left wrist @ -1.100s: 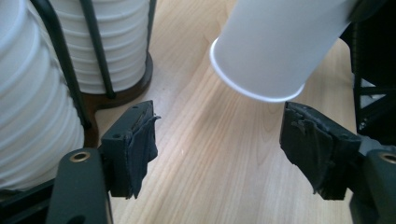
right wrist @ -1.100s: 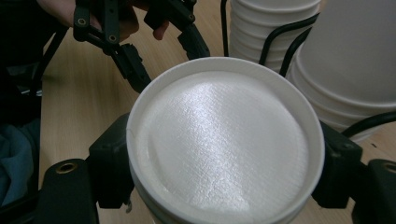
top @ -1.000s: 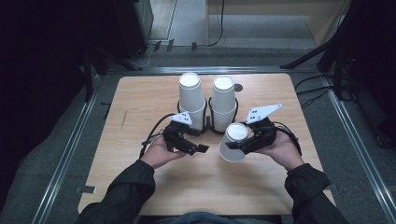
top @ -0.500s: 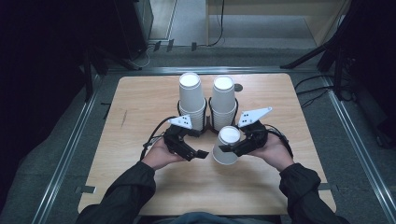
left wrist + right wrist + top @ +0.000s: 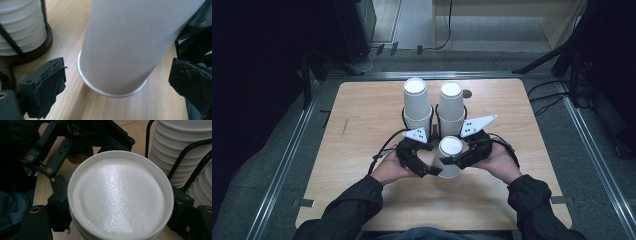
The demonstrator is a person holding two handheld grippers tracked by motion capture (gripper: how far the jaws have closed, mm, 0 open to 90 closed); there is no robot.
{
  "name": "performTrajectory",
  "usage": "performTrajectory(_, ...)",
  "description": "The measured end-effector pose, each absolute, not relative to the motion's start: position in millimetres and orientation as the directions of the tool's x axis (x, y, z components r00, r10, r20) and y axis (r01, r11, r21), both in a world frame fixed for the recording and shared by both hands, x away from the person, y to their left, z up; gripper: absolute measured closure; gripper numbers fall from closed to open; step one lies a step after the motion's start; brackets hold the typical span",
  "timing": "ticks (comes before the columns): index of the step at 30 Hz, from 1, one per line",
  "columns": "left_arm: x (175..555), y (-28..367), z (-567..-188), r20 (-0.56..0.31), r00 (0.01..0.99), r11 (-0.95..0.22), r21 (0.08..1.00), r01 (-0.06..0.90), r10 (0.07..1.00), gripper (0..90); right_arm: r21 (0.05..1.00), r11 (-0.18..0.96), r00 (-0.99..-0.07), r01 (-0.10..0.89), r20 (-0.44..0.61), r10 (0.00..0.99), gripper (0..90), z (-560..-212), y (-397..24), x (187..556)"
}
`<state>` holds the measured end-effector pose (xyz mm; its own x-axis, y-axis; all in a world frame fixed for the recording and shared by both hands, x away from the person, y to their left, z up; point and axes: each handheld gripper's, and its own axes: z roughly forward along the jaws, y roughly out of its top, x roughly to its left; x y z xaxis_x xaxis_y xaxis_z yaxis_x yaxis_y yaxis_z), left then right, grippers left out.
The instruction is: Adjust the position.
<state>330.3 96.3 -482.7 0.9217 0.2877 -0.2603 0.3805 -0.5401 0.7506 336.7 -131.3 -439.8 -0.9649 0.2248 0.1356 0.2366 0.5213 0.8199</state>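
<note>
The step in hand looks like a handover, or a pulling-apart, of an upside-down white paper cup [image 5: 448, 157] between the two claws, in front of the two cup stacks [image 5: 418, 105] standing in their black wire holder [image 5: 435, 116] on the wooden surface [image 5: 362, 115].

The right claw [image 5: 457, 161] has the cup clamped across its upper part: in the right gripper view its jaws press on either side of the cup [image 5: 120, 200] just under the base, which faces up. The left claw [image 5: 428, 169] has just been opening and now stands wide, its pads [image 5: 51, 80] clear of the cup wall [image 5: 130, 45] on both sides, though the cup stands between them (its rim [image 5: 107, 93] hangs close above the wood, slightly tilted).

My guess at the next move: the left claw must close on the lower wall near the rim, gently enough not to crush the thin paper, while the right holds steady. Whether a second cup is nested inside I cannot tell.
</note>
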Motion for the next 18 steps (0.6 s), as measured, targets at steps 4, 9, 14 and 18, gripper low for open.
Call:
performTrajectory(4,328.7,92.2,-484.3,-0.253,0.926,-0.545,0.752,0.370,0.280,1.0,0.832,0.505,-0.967,0.231,0.141,0.210,24.1,-436.7,-129.9,335.7)
performTrajectory(9,327.2,90.1,-485.6,-0.250,0.929,-0.546,0.755,0.363,0.272,1.0,0.854,0.467,-0.969,0.228,0.153,0.194,24.1,-430.5,-129.1,333.4)
performTrajectory(14,323.2,87.6,-484.4,-0.239,0.936,-0.532,0.774,0.345,0.259,1.1,0.873,0.430,-0.971,0.228,0.170,0.170,24.1,-426.2,-127.1,331.6)
performTrajectory(18,321.1,88.7,-480.8,-0.220,0.942,-0.513,0.795,0.323,0.253,5.1,0.882,0.408,-0.970,0.234,0.182,0.162,24.2,-426.2,-126.4,331.6)
